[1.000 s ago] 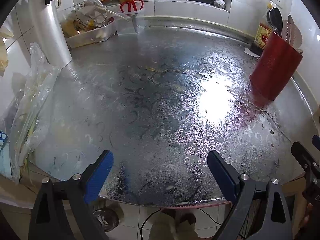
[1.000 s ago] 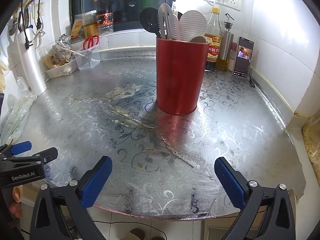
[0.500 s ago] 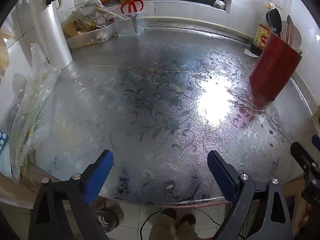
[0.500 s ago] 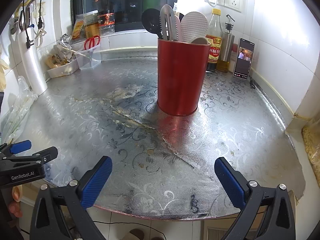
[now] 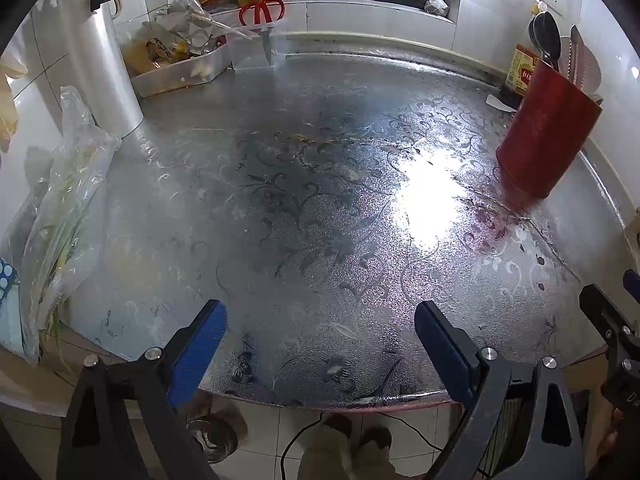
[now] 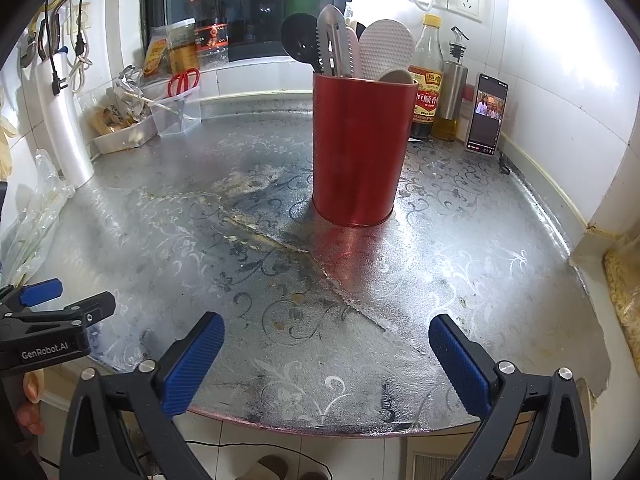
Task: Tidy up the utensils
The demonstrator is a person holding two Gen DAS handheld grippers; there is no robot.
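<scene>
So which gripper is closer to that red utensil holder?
Right. The right gripper faces the red utensil holder straight ahead; from the left gripper it stands far off to the right.

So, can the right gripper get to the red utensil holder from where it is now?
Probably yes. The right gripper is open and faces the red utensil holder, with only bare counter between them.

A: What's in front of your left gripper [image 5: 320,344]?

B: Your blue fingers [image 5: 200,350] stand wide apart over the counter's [image 5: 280,208] near edge, gripping nothing.

A: And the red holder [image 5: 544,140]?

B: Far right, utensils [image 5: 548,44] poking out; red scissors [image 5: 262,14] at the back.
</scene>
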